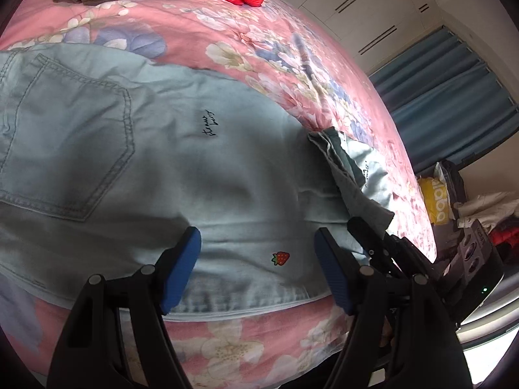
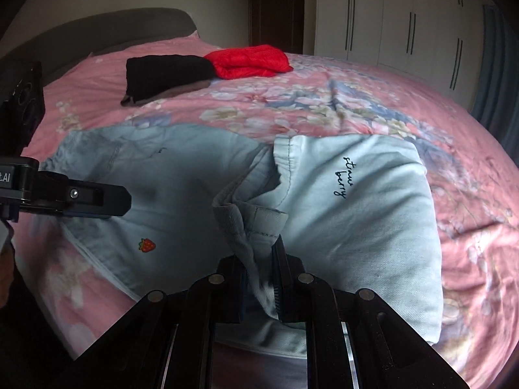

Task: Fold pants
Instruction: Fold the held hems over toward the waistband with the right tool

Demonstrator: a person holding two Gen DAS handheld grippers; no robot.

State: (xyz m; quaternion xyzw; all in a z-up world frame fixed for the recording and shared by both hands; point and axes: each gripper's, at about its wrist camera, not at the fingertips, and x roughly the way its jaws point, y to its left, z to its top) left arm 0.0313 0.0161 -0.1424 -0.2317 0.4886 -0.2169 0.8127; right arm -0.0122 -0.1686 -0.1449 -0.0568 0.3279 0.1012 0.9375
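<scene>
**Fold in progress: hem carried over the seat**

The pants (image 2: 181, 191) lay on the bed (image 2: 356, 97). The right gripper (image 2: 264, 269) pinched the cuffs; the left gripper (image 1: 258, 265) hovered unclenched. A weak pinch could drop a layer, skewing the fold.

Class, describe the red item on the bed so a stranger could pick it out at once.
Start at the pink floral bedspread and look towards the grey headboard. The red puffy garment lies folded there, beside a black folded pile; only it is bright red and quilted.
</scene>
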